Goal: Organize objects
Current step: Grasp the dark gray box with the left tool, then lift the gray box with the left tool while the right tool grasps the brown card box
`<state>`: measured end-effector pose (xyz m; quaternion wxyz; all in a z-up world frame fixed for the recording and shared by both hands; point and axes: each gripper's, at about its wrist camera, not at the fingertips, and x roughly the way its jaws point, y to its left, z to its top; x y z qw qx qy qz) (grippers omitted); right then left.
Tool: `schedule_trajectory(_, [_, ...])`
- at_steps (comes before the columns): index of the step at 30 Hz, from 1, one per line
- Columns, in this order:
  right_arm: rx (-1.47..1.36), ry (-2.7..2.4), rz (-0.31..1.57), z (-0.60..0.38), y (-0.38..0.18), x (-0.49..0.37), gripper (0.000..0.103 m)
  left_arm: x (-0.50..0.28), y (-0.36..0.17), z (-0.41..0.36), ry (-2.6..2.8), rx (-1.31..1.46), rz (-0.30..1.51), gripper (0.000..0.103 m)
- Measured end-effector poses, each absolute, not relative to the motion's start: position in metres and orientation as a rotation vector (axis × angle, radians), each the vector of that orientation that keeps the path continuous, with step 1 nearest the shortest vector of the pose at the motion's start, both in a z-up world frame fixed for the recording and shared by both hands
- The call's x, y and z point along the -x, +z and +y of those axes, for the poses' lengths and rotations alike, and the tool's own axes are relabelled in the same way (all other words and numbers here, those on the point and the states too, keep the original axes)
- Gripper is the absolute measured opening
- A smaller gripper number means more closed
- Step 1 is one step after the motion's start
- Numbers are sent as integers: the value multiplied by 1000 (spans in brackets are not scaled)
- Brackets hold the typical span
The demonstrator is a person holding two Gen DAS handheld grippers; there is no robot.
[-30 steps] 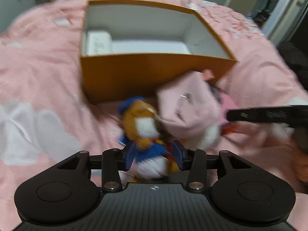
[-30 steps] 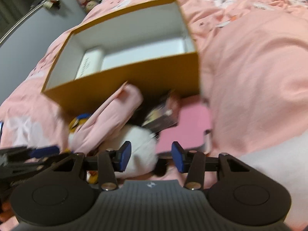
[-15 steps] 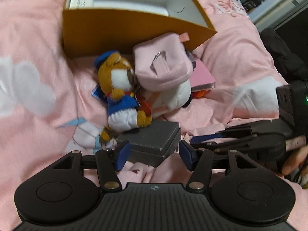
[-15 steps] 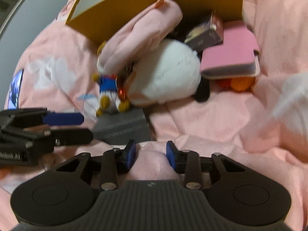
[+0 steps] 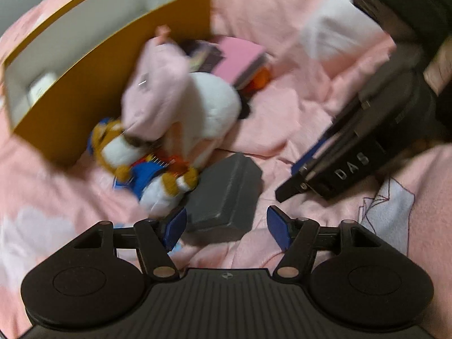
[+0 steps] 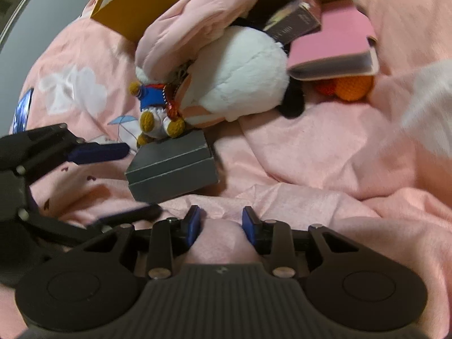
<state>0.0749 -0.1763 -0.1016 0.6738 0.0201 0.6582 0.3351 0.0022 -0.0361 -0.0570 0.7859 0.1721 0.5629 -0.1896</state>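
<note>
Pink bedding (image 6: 325,147) with white cloud prints covers the bed under your two grippers. On it lies a grey box (image 5: 226,195), closed, just in front of your left gripper (image 5: 226,226); its jaws are opening and stand wide, with nothing pressed between them, the near end of the box between the blue pads. Your right gripper (image 6: 221,223) has narrow jaws that are closing, and a fold of the pink bedding bulges up between them; I cannot tell if the pads press it. On the side of the right gripper, in the left view, you can read the letters "DAS". Beyond the grey box a small plush in blue clothes (image 6: 155,104) touches its far edge, beside a white plush (image 6: 243,82) under a pink pouch (image 6: 192,22). A dark small box (image 6: 296,19) carries pale writing, too blurred to read, next to a pink wallet (image 6: 333,48) and an orange knitted thing (image 6: 350,87). The yellow open box (image 5: 84,65) stands behind them.
</note>
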Motion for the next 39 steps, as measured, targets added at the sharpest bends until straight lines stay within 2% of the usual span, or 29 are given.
schedule_trajectory(9, [-123,728,1481,-187,-104,-79,27,-17,-78,-51,-440,-504,1276,79])
schedule_trajectory(10, [-127,728,1480,-185,-104,-80,27,-17,-77,-50,-419,-517,1262,76])
schedule_trajectory(14, [-151,734,1463,-187,-101,-84,27,-10,-68,-43,-387,-495,1218,51])
schedule_trajectory(23, [-112,660,1331,-191,-81,-95,29,-4,-43,-6,-287,-208,1147,42])
schedule_trajectory(27, [-106,584,1230,-197,-62,-120,36,-2,-18,23,-283,-10,1104,41])
schedule_trajectory(31, [-141,536,1156,-199,-50,-149,42,-6,10,44,-272,137,1003,39])
schedule_trajectory(34, [-155,490,1105,-192,-51,-165,43,-15,29,60,-261,225,924,38])
schedule_trajectory(39, [-195,458,1143,-182,-70,-189,43,-35,46,78,-227,322,806,38])
